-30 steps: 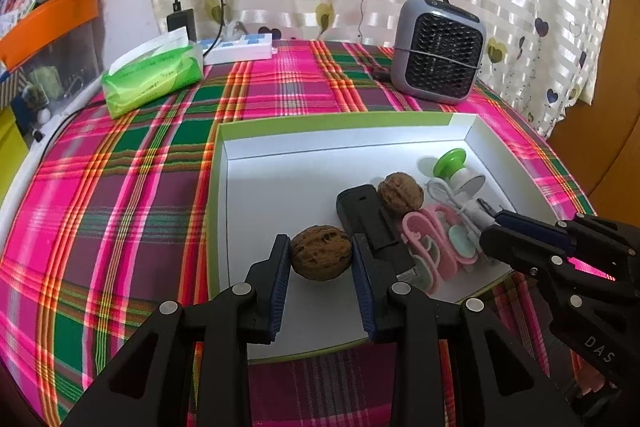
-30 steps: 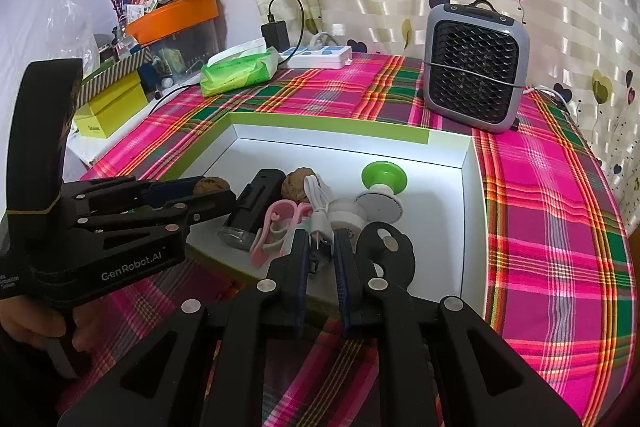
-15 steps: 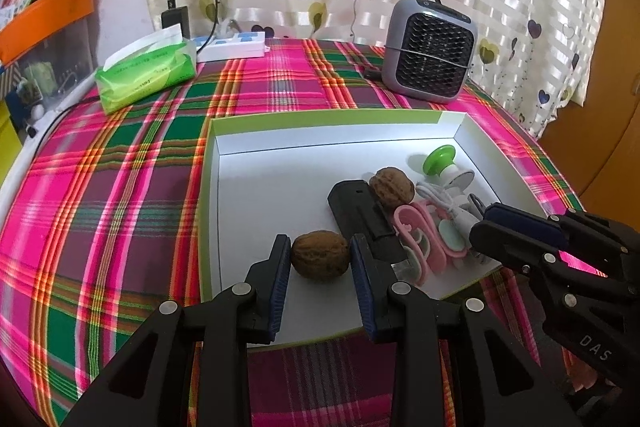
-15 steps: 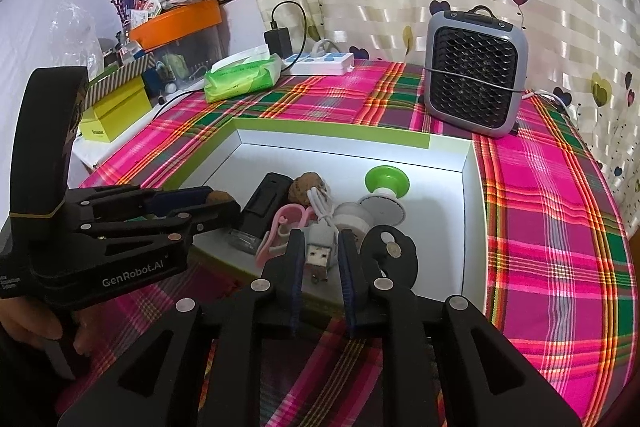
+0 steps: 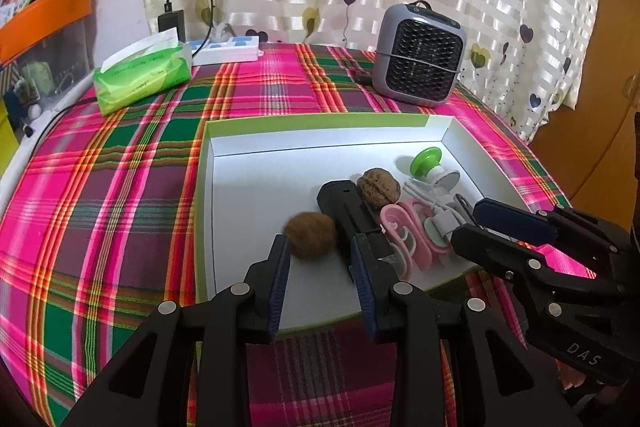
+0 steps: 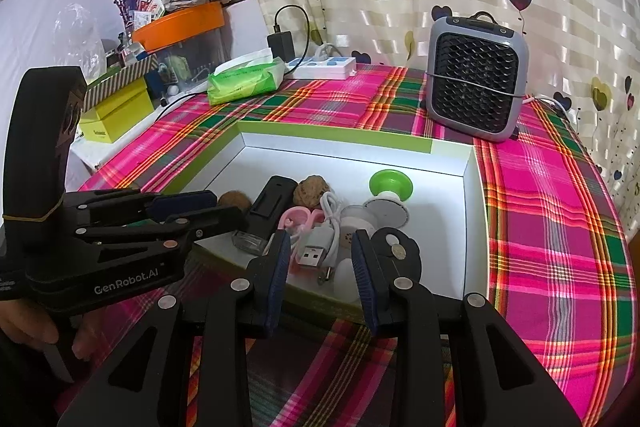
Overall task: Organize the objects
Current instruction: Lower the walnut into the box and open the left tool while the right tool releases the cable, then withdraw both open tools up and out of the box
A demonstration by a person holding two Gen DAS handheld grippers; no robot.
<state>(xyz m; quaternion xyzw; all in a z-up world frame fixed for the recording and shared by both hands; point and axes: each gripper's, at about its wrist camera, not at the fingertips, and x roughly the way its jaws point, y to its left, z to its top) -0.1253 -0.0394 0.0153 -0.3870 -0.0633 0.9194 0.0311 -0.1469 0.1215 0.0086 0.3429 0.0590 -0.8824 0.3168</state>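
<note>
A white box with a green rim (image 5: pixel 320 121) lies on the plaid cloth. My left gripper (image 5: pixel 320 259) hangs over its near edge with its jaws opening. A brown walnut (image 5: pixel 310 235), blurred, sits on the box floor just past the fingertips, and the pads are off it. My right gripper (image 6: pixel 320 255) is also opening. The white cable's USB plug (image 6: pixel 314 253) lies loose between its fingers. Further in the box are a second walnut (image 5: pixel 378 188), a black device (image 5: pixel 348 211), a pink clip (image 5: pixel 404 231) and a green-topped knob (image 5: pixel 427 161).
A grey heater (image 5: pixel 420 61) stands behind the box at the right. A green tissue pack (image 5: pixel 142 73) and a white power strip (image 5: pixel 228 51) lie at the back left. A yellow box (image 6: pixel 116 111) and an orange-lidded bin (image 6: pixel 180 23) stand off the table's left edge.
My left jaws have spread and the walnut has come free onto the box floor. My right jaws, shut on the USB plug before, have opened wide and the plug lies loose.
</note>
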